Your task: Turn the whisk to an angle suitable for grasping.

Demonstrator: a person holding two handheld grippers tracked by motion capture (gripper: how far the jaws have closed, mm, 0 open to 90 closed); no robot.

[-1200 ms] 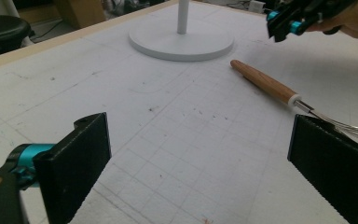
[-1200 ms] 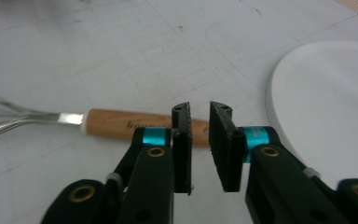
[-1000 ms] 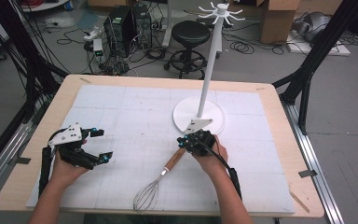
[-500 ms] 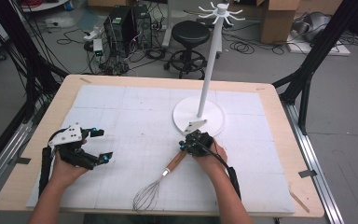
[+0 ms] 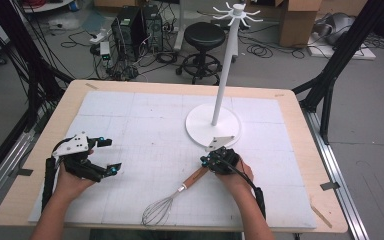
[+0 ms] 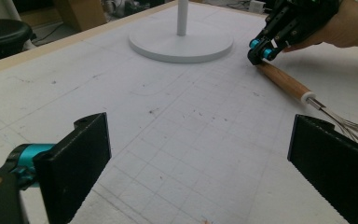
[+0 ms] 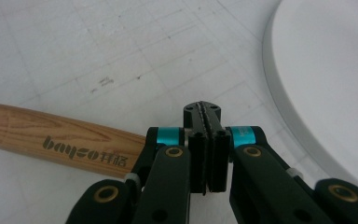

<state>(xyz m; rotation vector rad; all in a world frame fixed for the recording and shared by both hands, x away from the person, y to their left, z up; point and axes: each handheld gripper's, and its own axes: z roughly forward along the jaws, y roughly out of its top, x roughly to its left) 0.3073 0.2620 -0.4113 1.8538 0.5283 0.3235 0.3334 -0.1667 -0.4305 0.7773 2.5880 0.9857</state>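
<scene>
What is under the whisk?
The whisk lies flat on the white gridded mat, which covers the wooden table. The right gripper hides the handle's end, so what lies beneath there cannot be seen.

My whisk (image 5: 172, 197) has a grained wooden handle and thin metal wires — my matt black tongs' jaws look plastic; the stand's base (image 5: 200, 127) is smooth white.

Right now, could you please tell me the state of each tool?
Left tool: open, holding nothing.
Right tool: shut, jaws pressed together beside the end of the whisk handle; nothing visible between them.
</scene>
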